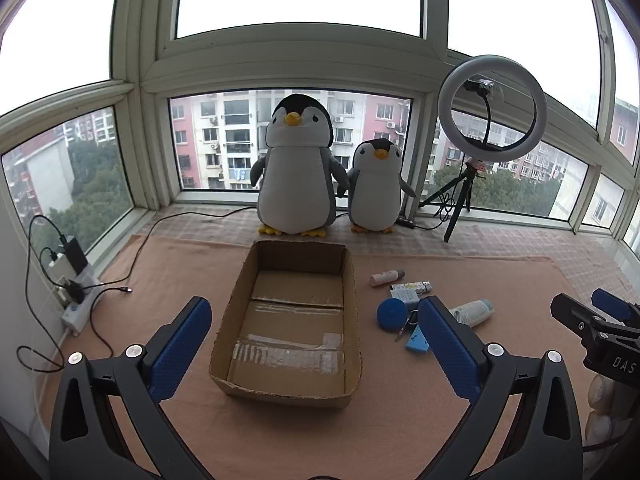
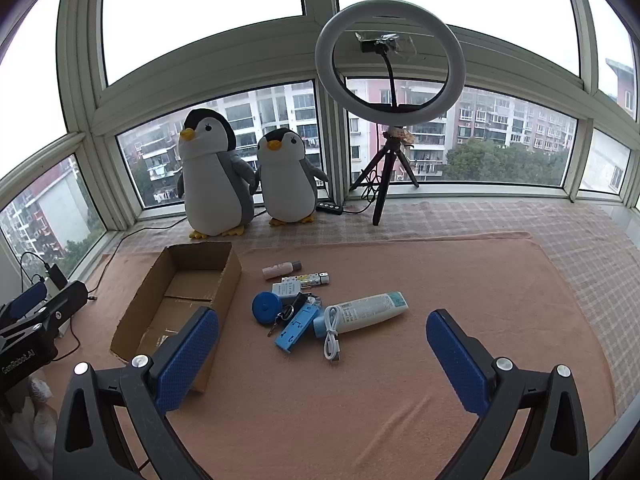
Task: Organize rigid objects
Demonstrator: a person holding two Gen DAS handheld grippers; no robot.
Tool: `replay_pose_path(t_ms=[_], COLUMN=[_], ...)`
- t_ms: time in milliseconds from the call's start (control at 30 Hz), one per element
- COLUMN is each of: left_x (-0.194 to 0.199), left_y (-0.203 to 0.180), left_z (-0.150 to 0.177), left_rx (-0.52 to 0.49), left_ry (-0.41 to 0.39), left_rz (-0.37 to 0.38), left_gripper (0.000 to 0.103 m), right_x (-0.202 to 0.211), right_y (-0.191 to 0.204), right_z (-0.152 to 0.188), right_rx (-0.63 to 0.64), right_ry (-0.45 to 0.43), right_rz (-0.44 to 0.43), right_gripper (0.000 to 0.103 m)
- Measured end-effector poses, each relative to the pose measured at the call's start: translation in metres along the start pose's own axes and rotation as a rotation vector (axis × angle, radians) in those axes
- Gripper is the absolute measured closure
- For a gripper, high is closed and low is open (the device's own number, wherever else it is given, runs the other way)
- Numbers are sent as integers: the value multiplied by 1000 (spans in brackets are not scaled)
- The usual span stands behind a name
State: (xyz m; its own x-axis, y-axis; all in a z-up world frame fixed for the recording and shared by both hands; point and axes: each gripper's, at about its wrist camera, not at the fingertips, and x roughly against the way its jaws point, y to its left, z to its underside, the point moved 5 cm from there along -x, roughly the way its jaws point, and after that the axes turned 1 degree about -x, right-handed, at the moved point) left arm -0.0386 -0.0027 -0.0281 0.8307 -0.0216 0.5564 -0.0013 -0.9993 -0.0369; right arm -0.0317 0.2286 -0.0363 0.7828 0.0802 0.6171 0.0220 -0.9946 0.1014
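An open cardboard box (image 1: 352,280) (image 2: 228,280) sits empty on the peach cloth. To its right lies a cluster of small items: a white tube with a teal cap (image 2: 370,312) (image 1: 474,312), a blue round tape measure (image 2: 266,306) (image 1: 391,312), a light blue flat block (image 2: 298,326) (image 1: 416,340), a white coiled cable (image 2: 332,334), keys (image 2: 286,314), a pink-white small bottle (image 2: 282,269) (image 1: 386,277) and small white packets (image 2: 304,281) (image 1: 410,290). My left gripper (image 1: 312,344) hangs open over the box. My right gripper (image 2: 322,354) is open just short of the cluster.
Two plush penguins (image 1: 296,168) (image 1: 376,188) stand by the window behind the box. A ring light on a tripod (image 2: 390,64) stands at the back right. A power strip with chargers and cables (image 1: 76,292) lies at the left edge.
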Motion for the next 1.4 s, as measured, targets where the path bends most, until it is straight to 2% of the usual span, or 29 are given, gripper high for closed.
replay_pose_path(t_ms=[1400], left_x=[1], left_y=[-2], left_z=[1], left_rx=[-1], left_ry=[-2], left_rz=[-12], left_gripper=[0], right_x=[-3], right_y=[1], right_z=[2], right_rx=[-11], right_ry=[15], right_rz=[-5], right_gripper=[0])
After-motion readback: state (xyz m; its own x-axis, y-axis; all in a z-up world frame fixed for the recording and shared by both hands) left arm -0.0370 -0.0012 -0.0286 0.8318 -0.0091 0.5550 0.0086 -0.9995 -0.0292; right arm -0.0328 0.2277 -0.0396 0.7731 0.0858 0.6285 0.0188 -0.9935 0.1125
